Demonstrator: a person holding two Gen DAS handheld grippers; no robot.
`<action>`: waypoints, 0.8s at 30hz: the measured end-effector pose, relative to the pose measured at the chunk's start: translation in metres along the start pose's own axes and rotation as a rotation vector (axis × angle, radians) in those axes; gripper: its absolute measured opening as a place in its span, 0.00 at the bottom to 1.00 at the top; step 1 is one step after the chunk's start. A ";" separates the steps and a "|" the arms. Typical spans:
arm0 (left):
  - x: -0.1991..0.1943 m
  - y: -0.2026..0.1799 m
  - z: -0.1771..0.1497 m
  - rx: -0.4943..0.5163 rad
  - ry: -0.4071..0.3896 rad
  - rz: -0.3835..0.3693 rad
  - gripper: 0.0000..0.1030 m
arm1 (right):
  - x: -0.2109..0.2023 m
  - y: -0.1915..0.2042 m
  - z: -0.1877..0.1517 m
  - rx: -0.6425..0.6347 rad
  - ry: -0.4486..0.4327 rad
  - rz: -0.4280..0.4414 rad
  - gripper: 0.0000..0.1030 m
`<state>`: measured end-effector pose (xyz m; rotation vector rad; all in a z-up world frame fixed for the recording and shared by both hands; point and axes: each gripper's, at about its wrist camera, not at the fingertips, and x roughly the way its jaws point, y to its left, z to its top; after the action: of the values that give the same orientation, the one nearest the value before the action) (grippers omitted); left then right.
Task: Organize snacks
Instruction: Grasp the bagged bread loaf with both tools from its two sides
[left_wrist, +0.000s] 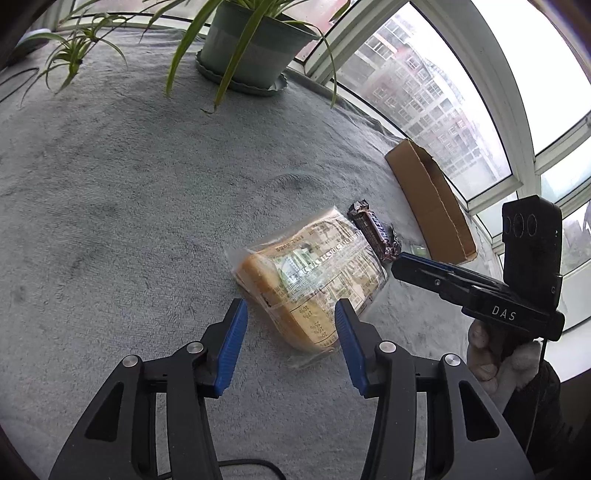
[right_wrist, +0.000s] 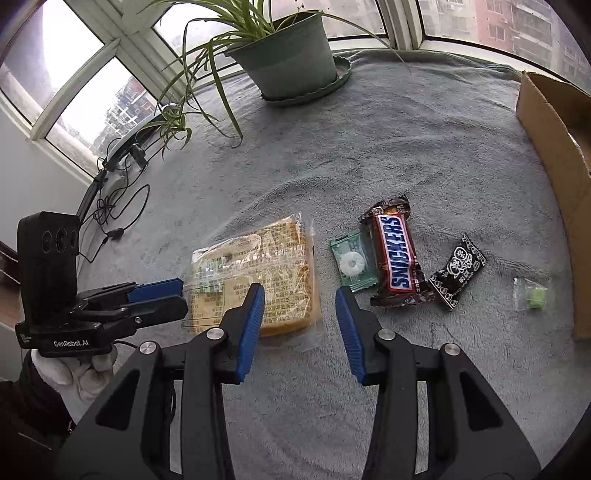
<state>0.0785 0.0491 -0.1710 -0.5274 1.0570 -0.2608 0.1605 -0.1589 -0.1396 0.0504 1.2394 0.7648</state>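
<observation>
A clear-wrapped bread package (left_wrist: 310, 273) (right_wrist: 258, 258) lies on the grey towel. My left gripper (left_wrist: 291, 317) is open, low over the package's near end, which shows between its blue pads without a visible squeeze. From the right wrist view the left gripper (right_wrist: 183, 293) reaches the wrapper's left edge. My right gripper (right_wrist: 299, 299) (left_wrist: 397, 266) is open above the towel, its left finger over the package's right corner. Right of the bread lie a green-wrapped mint (right_wrist: 351, 262), a Snickers bar (right_wrist: 397, 254) (left_wrist: 373, 229), a black packet (right_wrist: 460, 269) and a small clear packet (right_wrist: 532, 297).
An open cardboard box (right_wrist: 554, 166) (left_wrist: 432, 206) stands along the right side by the window. A potted spider plant (right_wrist: 291, 55) (left_wrist: 251, 40) sits at the back. Cables and a power strip (right_wrist: 118, 173) lie at the far left. White-gloved hands (right_wrist: 74, 376) hold the grippers.
</observation>
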 end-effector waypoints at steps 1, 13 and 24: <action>0.001 0.000 0.000 -0.004 0.005 -0.003 0.46 | 0.002 0.000 0.001 0.000 0.005 0.004 0.42; 0.013 -0.003 0.000 -0.002 0.022 -0.018 0.46 | 0.024 -0.002 0.008 0.018 0.058 0.072 0.42; 0.013 -0.009 0.000 0.023 0.013 -0.012 0.44 | 0.025 0.005 0.008 0.004 0.057 0.061 0.42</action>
<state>0.0854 0.0353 -0.1762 -0.5123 1.0626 -0.2864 0.1681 -0.1390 -0.1552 0.0700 1.2980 0.8213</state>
